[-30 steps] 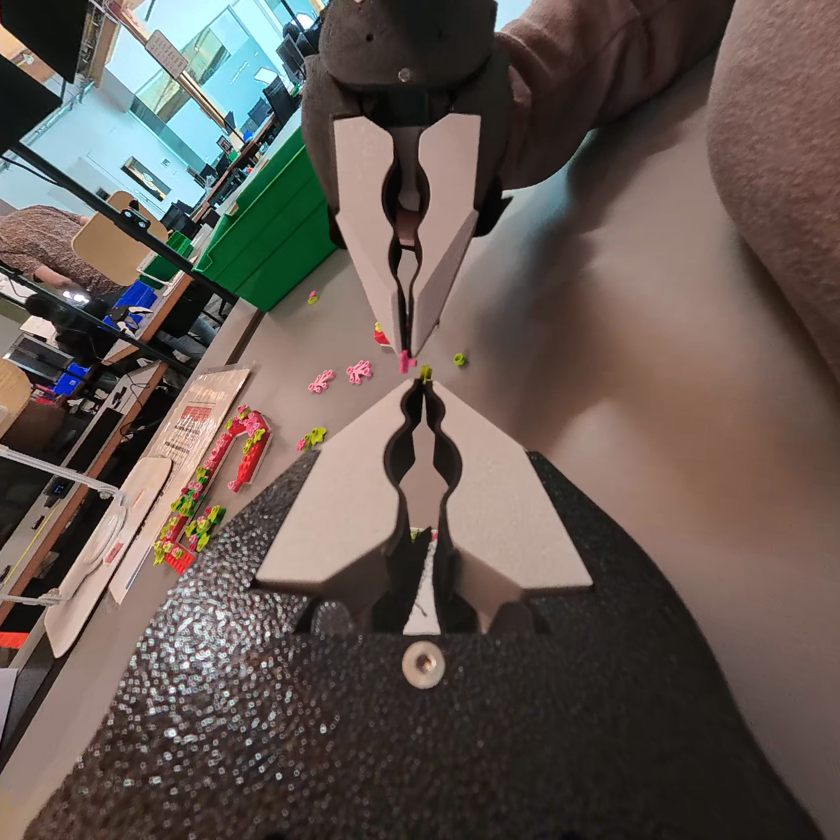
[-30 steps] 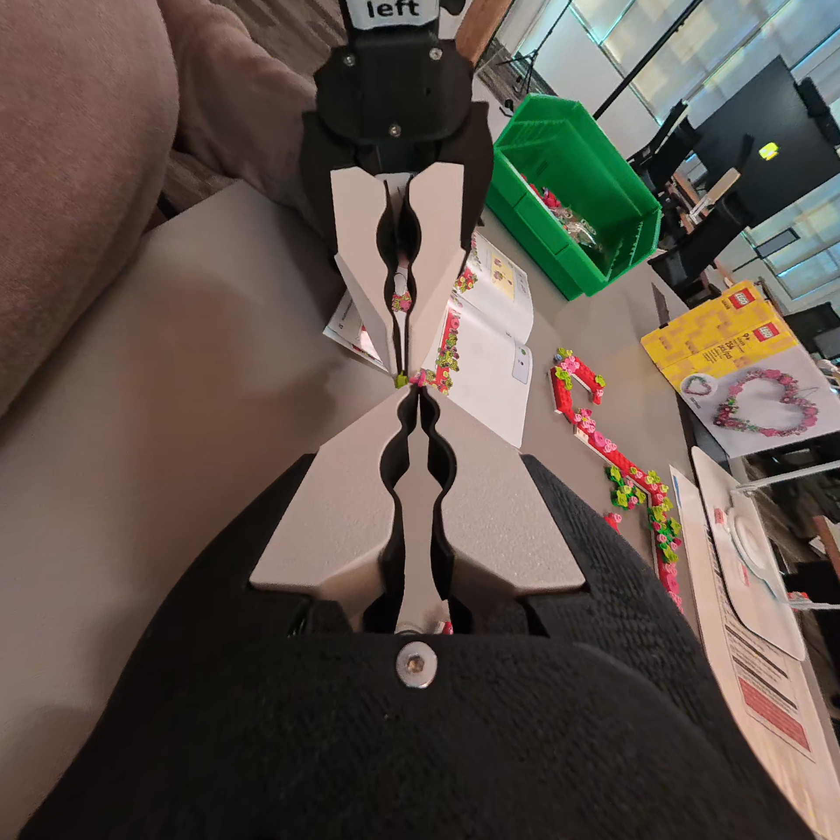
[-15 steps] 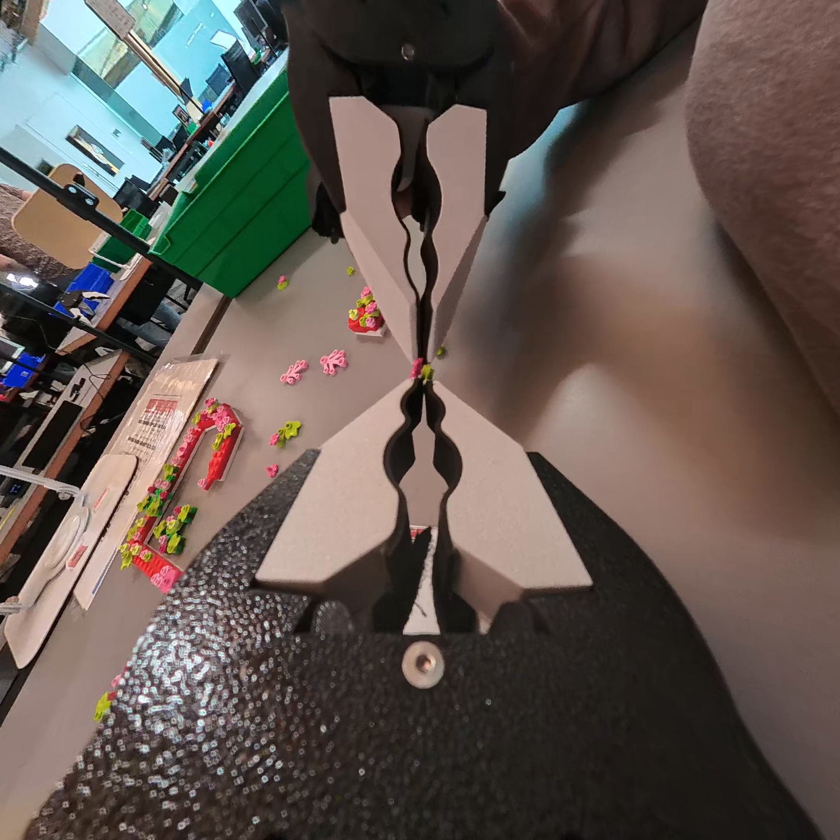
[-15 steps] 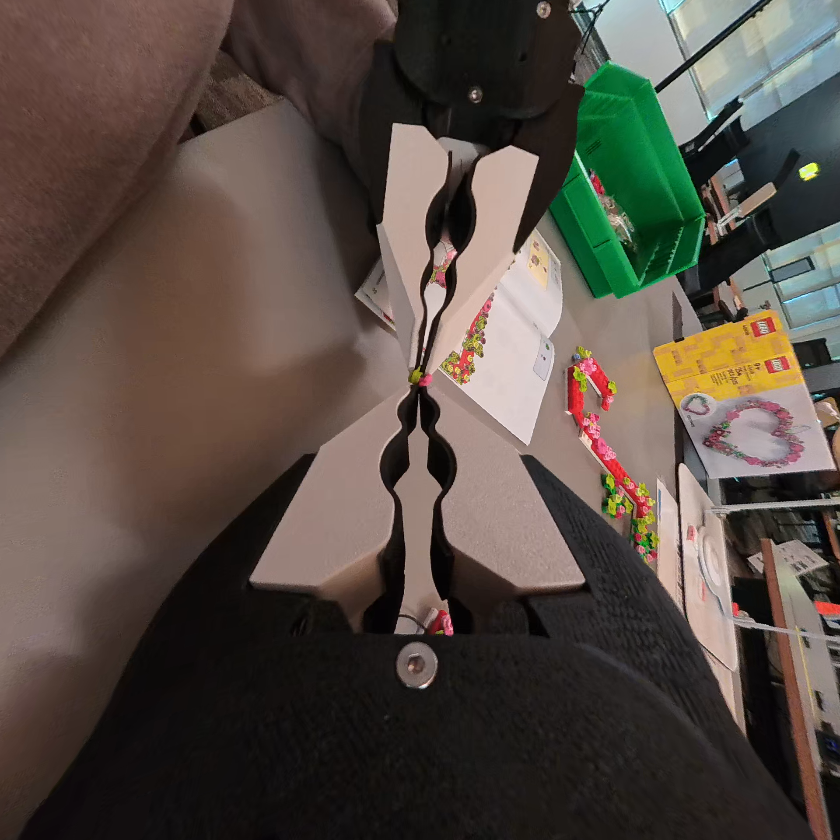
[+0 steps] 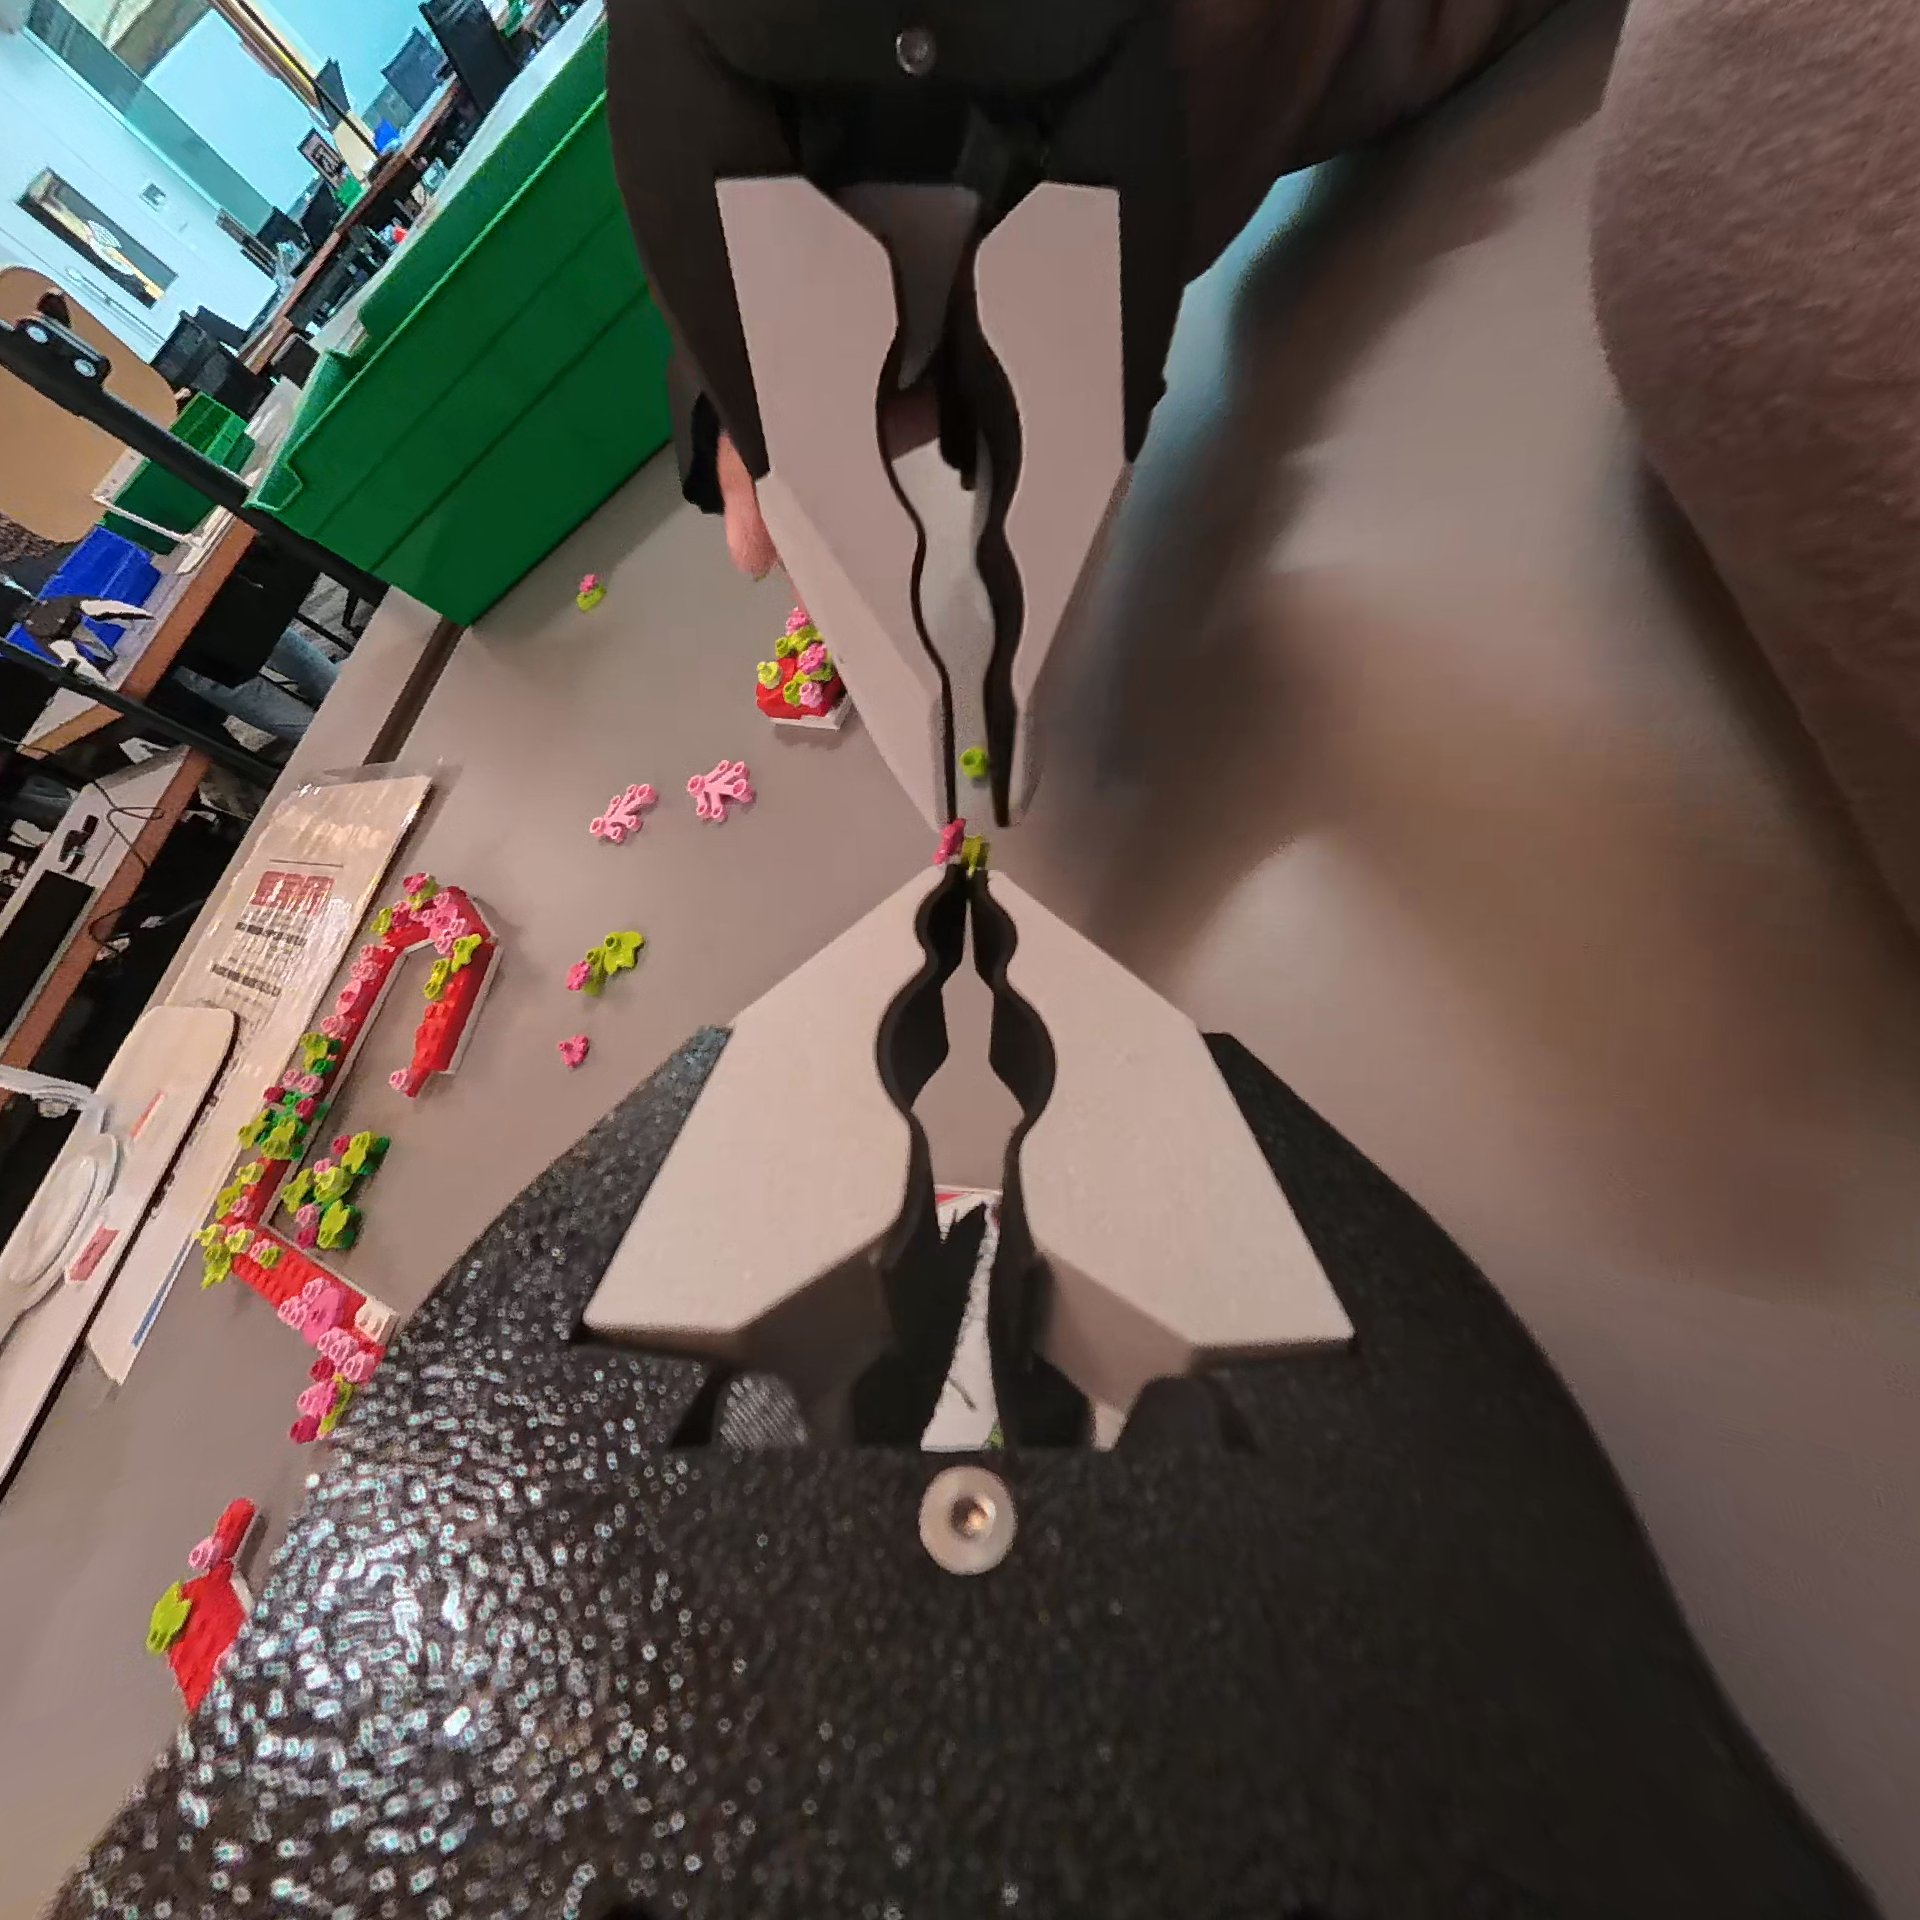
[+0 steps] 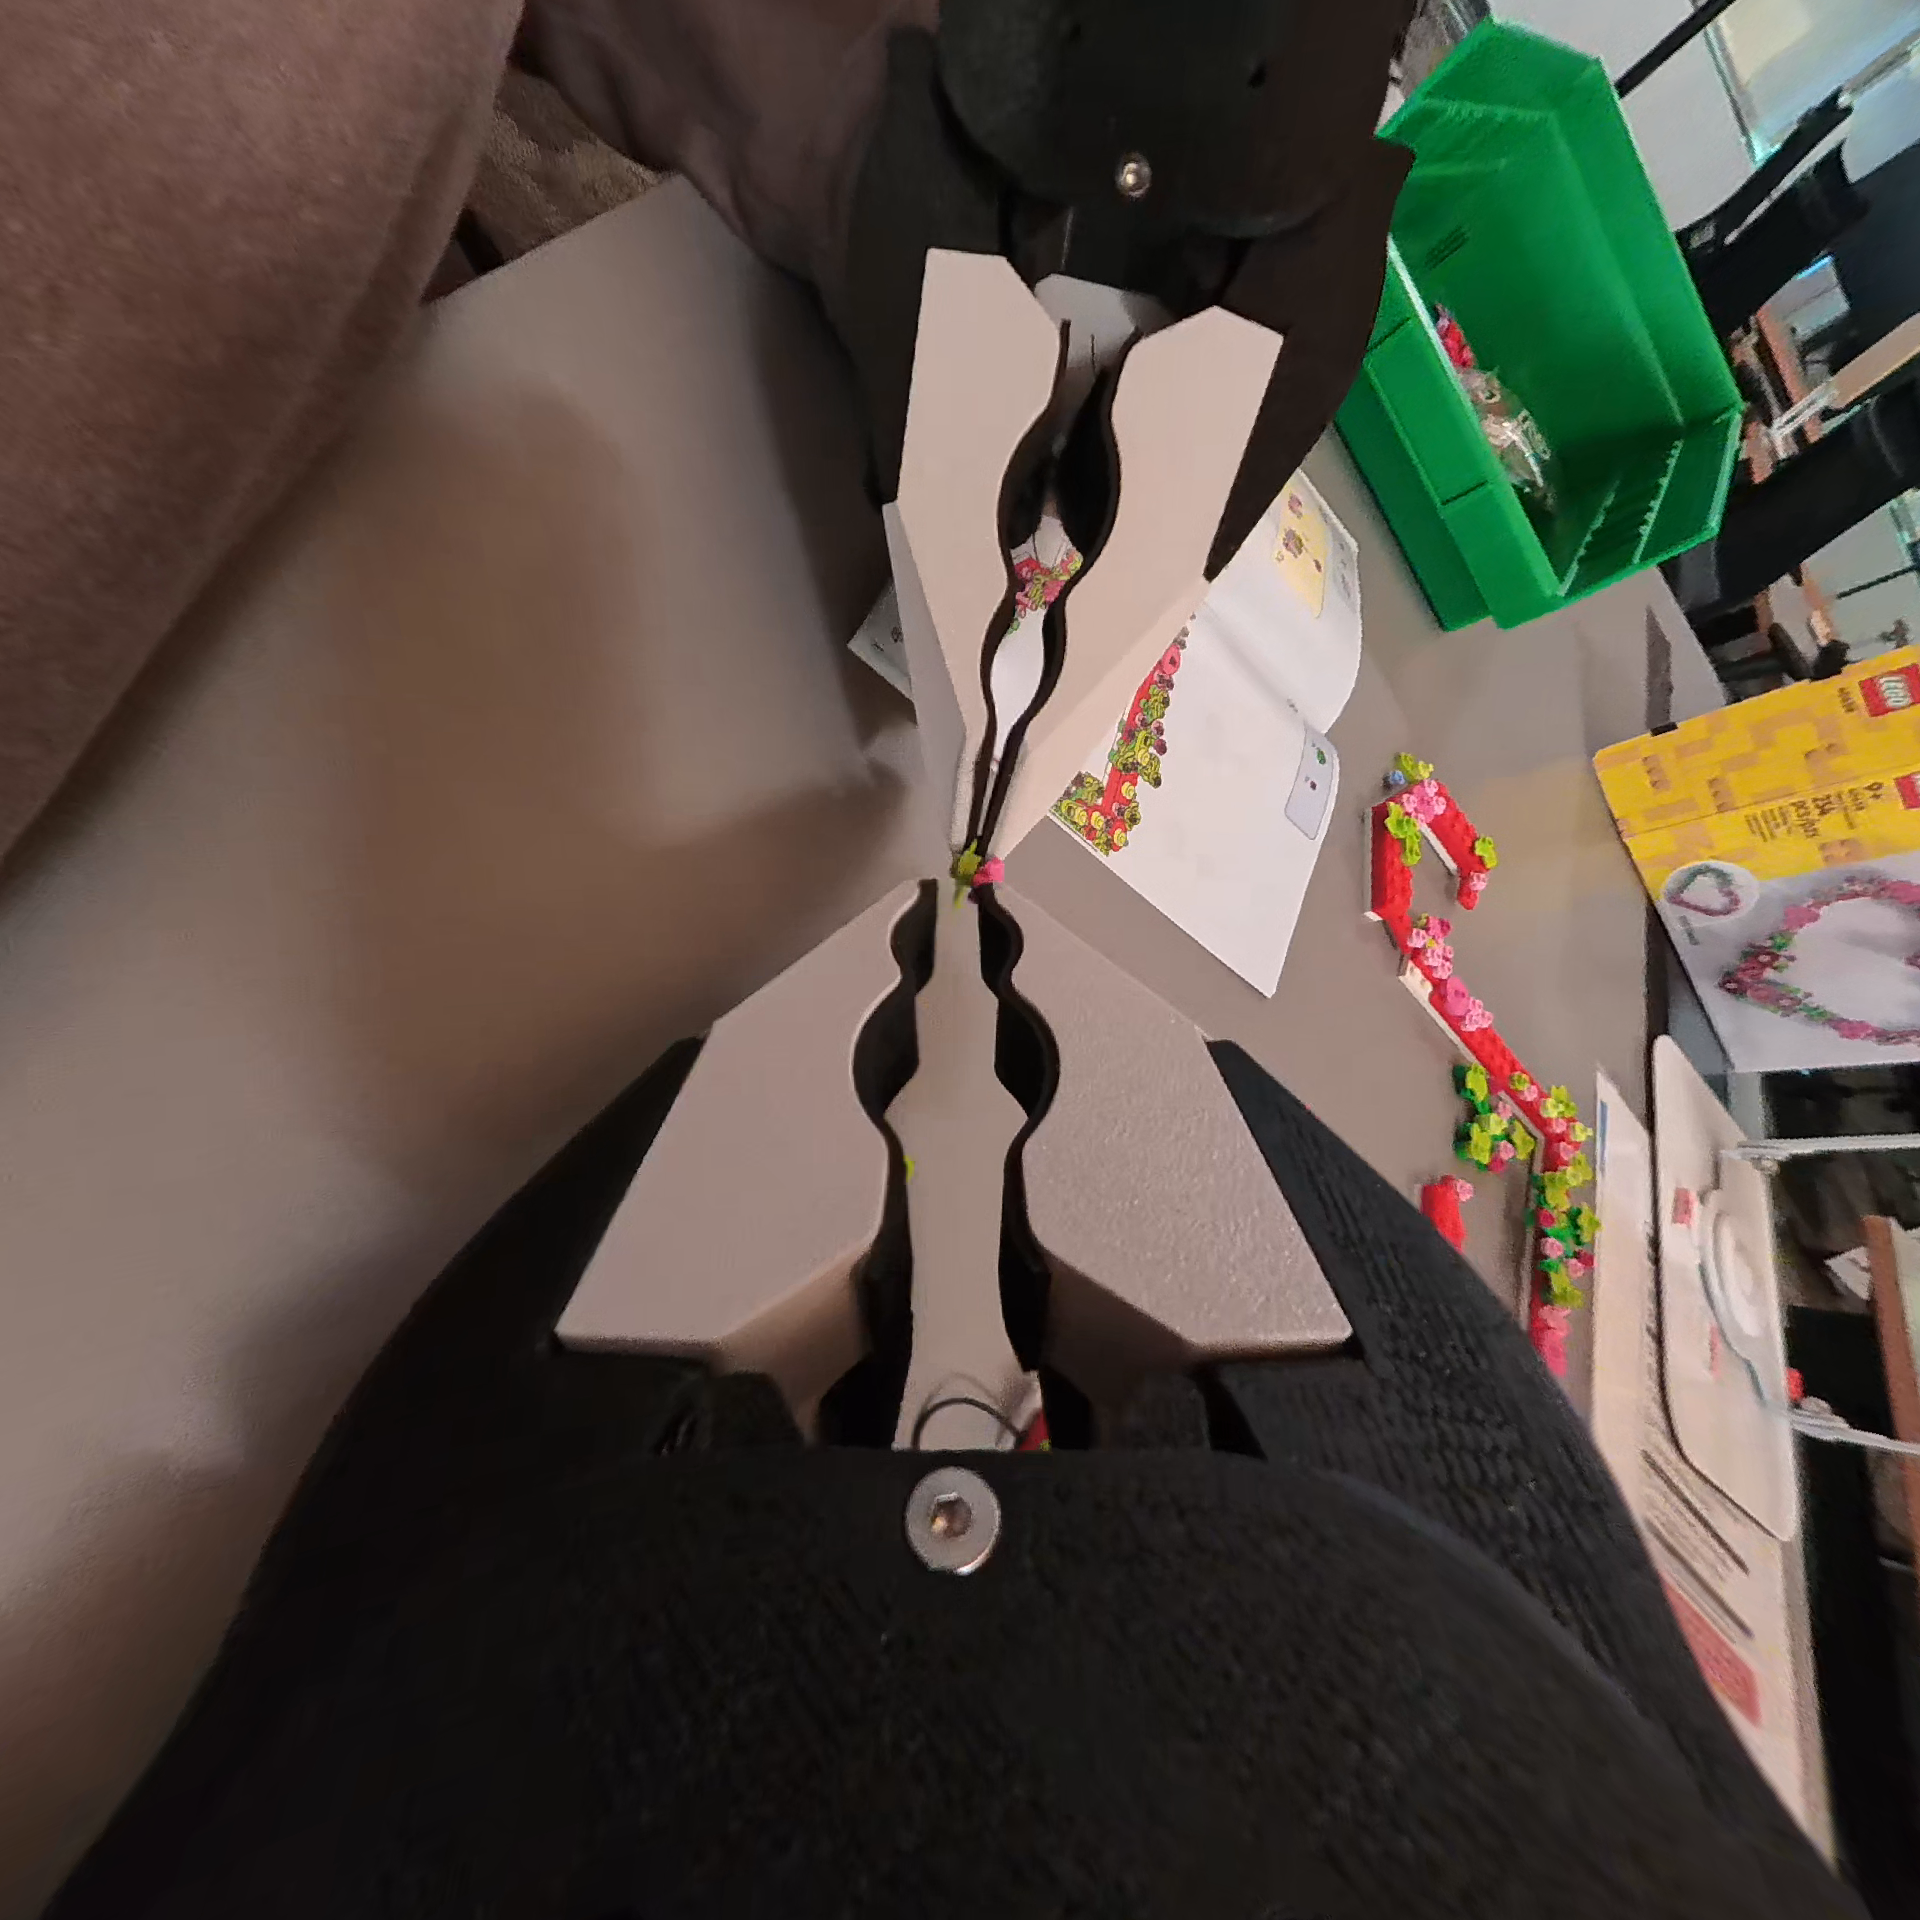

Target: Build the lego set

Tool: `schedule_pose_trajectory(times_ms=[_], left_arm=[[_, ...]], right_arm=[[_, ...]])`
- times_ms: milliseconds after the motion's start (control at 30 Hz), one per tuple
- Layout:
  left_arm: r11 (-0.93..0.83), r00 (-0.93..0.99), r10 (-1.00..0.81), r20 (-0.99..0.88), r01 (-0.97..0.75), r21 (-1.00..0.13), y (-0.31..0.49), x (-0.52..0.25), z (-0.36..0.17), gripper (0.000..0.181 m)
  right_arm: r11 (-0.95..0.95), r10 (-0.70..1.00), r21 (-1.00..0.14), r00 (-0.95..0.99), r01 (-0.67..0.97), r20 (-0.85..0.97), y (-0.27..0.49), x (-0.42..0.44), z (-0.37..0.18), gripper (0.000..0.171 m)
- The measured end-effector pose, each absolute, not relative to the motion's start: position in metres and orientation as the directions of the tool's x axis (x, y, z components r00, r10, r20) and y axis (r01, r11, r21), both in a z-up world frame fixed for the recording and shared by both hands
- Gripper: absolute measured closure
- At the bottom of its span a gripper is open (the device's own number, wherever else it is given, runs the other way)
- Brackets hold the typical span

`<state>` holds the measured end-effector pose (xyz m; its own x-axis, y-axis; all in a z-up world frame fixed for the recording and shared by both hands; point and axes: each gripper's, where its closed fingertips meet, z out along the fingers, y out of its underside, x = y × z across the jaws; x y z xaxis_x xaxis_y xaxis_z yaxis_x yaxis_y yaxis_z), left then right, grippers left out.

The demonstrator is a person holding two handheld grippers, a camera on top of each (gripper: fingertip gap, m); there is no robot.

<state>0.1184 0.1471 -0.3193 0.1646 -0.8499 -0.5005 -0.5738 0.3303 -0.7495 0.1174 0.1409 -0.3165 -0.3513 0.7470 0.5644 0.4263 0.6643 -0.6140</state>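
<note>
- We hold the left gripper (image 5: 966,883) tip to tip with the right gripper (image 6: 951,899), above the counter (image 5: 1351,935), likely so the 2 tiny pieces can be pressed together in the air.
- The left gripper is nearly closed on a green piece (image 5: 975,854). The right one shows a slim gap at its tips and seems to pinch a pink piece (image 5: 948,842); how firmly, we cannot tell.
- Whether the pieces are already joined is too small to make out.
- Beyond lie the red build (image 6: 1455,966), loose pink sprigs (image 5: 670,800) and the booklet (image 6: 1226,769), partly hidden by the left gripper.
- Farther off sit the green bin (image 6: 1538,343) and the box (image 6: 1787,831), which the frame edge cuts off.
</note>
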Motion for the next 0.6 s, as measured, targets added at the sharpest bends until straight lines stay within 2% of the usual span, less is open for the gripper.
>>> schedule_pose_trajectory(times_ms=[33,600], left_arm=[[0.329,0.166,-0.850,-0.499,-0.572,-0.751,0.1471,0.1182,-0.3190,0.181],[0.267,0.222,-0.876,-0.428,-0.516,-0.814,0.1504,0.1160,-0.3109,0.181]], right_arm=[[0.657,0.753,-0.622,-0.349,0.425,0.557,0.1406,0.1170,-0.3163,0.164],[0.594,0.803,-0.690,-0.249,0.415,0.542,0.1464,0.1096,-0.3071,0.165]])
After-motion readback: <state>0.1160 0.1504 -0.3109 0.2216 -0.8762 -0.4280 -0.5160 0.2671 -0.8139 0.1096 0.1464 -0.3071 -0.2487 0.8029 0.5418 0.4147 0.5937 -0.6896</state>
